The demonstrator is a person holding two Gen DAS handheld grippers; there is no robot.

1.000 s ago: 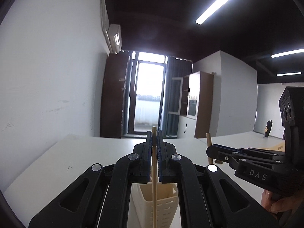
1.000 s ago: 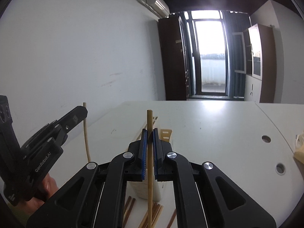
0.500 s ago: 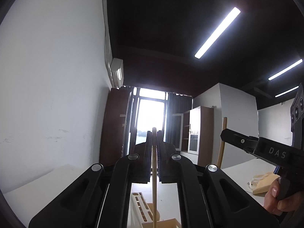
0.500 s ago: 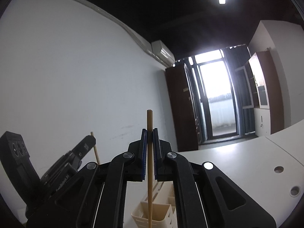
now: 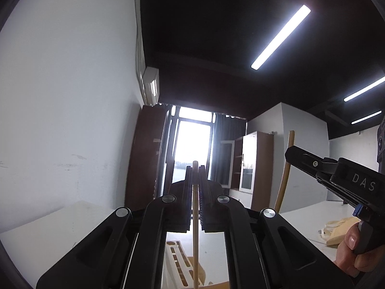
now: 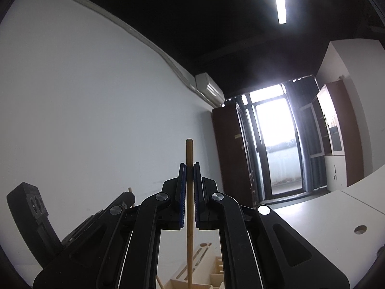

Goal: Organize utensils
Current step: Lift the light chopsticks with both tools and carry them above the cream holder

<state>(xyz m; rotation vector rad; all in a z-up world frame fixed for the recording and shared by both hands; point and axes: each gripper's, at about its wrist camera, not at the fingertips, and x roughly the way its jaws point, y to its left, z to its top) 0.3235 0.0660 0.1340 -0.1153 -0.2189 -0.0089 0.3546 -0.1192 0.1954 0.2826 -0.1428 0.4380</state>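
Holder (cream, slotted) sits on the white bench below both my hand-held grippers. My left hand-held gripper is clamped on a pale chopstick, upright; my right hand-held gripper pinches a darker stick, upright above the holder.

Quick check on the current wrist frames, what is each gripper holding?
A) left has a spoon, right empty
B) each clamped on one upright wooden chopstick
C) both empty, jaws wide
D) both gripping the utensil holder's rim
B: the left gripper is shut on a pale chopstick that runs upright between its jaws, and the right gripper is shut on a darker chopstick, both above the cream utensil holder.
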